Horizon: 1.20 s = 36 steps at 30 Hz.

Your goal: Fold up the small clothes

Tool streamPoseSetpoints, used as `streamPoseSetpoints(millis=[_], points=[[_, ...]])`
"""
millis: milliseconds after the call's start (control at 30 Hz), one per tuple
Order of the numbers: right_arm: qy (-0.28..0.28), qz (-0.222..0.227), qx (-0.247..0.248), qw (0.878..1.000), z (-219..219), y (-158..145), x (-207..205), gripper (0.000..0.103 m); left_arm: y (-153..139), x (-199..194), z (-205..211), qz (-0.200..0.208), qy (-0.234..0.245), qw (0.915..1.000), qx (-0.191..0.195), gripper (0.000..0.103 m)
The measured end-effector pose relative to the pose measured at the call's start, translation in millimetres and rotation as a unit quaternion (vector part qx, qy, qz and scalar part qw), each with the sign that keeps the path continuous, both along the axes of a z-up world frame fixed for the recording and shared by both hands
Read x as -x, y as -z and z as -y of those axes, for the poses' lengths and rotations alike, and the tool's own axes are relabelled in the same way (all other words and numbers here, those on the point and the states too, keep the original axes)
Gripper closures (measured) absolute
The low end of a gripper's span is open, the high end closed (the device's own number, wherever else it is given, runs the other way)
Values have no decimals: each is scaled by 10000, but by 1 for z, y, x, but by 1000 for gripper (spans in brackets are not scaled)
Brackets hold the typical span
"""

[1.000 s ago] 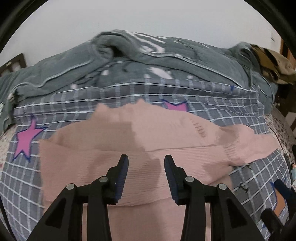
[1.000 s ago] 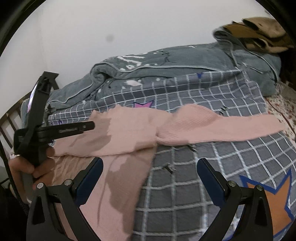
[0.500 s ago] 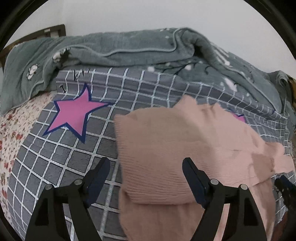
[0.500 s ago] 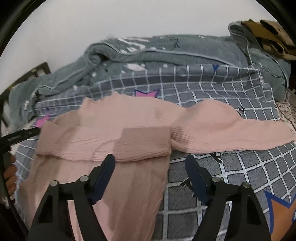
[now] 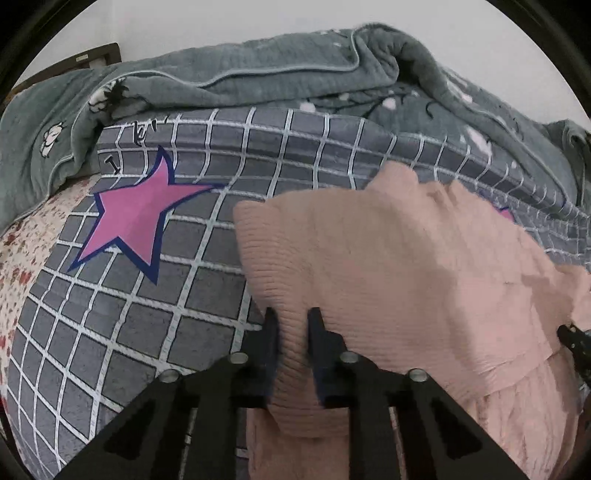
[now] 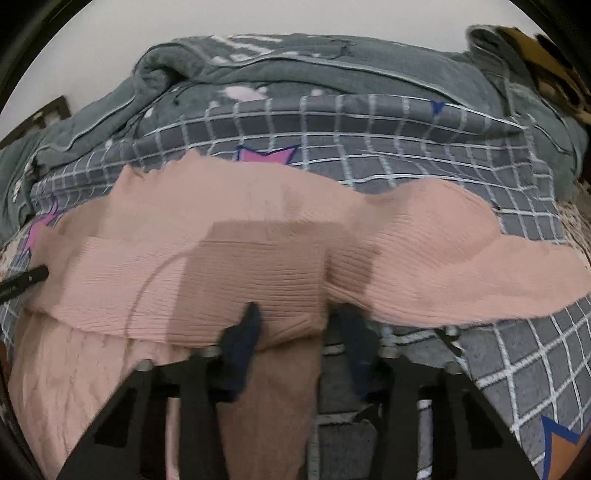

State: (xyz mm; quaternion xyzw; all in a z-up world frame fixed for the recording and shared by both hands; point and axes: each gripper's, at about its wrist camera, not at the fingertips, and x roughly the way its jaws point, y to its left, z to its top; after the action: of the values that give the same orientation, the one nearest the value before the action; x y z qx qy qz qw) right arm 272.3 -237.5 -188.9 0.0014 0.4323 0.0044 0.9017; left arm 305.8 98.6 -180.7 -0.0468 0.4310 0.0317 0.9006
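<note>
Both grippers' jaws have just been closing: the left gripper (image 5: 291, 321) pinches the pink sweater (image 5: 388, 280) at its folded edge, while the right gripper (image 6: 299, 317) straddles the folded sleeve's corner, contact blurred. Sweater lies on a grey checked sheet (image 5: 147, 325), open sheet leftward, rumpled grey blanket (image 5: 258, 81) behind against a white wall (image 6: 258, 18).

Both point steeply down: the left gripper (image 5: 291, 321), its jaws just closed to a narrow gap, pinches a fold of the pink sweater (image 5: 388, 266) toward 12 o'clock, while the right gripper (image 6: 301, 319), blurred, jaws just narrowing, straddles the sweater's folded corner, pads apparently not yet pressing.
</note>
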Motion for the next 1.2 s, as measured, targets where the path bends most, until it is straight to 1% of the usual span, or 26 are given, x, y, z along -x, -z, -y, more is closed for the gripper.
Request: streamPoseSetpoints(millis=[33, 67, 167, 200, 300, 367, 433, 500, 533, 567, 600, 633, 700, 833, 933, 1000, 1067, 1200], points=[[45, 68, 156, 9998, -2, -1, 1, 88, -3, 0, -3, 22, 12, 10000, 38, 90], [87, 135, 258, 9995, -3, -3, 2, 97, -6, -1, -6, 56, -2, 10000, 78, 90], [-22, 420, 25, 9991, 0, -12, 10, 98, -13, -2, -14, 164, -36, 9997, 166, 90], [-44, 422, 30, 9991, 0, -12, 10, 98, -13, -3, -16, 172, -49, 9997, 179, 90], [-70, 231, 145, 9996, -4, -3, 7, 98, 0, -8, -15, -10, -111, 9999, 96, 90], [-28, 127, 112, 9999, -2, 2, 5, 98, 6, -7, -13, -30, -148, 9999, 30, 89], [28, 79, 35, 10000, 1, 0, 3, 98, 4, -6, -9, 12, -144, 9999, -67, 87], [31, 79, 95, 9999, 1, -2, 6, 97, 1, -5, -6, -32, -157, 9998, -151, 83], [29, 91, 155, 9998, 0, -4, 9, 92, -1, -4, -6, -49, -163, 9997, -159, 81], [51, 116, 250, 9996, 0, -7, 14, 80, -3, -1, -7, -54, -168, 9997, -152, 80], [71, 176, 351, 9992, 0, -11, 21, 73, -6, 2, -8, -56, -203, 9996, -170, 74], [77, 234, 373, 9990, 1, -15, 28, 63, -9, 6, -8, -38, -217, 9996, -178, 69], [85, 295, 240, 9992, 6, -20, 45, 62, -14, 18, -11, 19, -250, 9996, -109, 66], [103, 157, -136, 9997, 11, -23, 80, 61, -23, 45, -14, 0, -226, 9997, 10, 66], [-56, 87, -419, 9991, 8, -25, 112, 61, -28, 72, -15, 15, -200, 9998, 23, 64], [-172, 75, -599, 9980, 5, -25, 132, 59, -27, 90, -15, -4, -165, 9998, 110, 64], [-240, 80, -655, 9975, 1, -25, 149, 53, -24, 108, -15, -73, -164, 9997, 149, 64], [-456, -7, -786, 9959, -9, -24, 184, 52, -16, 141, -11, -185, -126, 9994, 247, 64]])
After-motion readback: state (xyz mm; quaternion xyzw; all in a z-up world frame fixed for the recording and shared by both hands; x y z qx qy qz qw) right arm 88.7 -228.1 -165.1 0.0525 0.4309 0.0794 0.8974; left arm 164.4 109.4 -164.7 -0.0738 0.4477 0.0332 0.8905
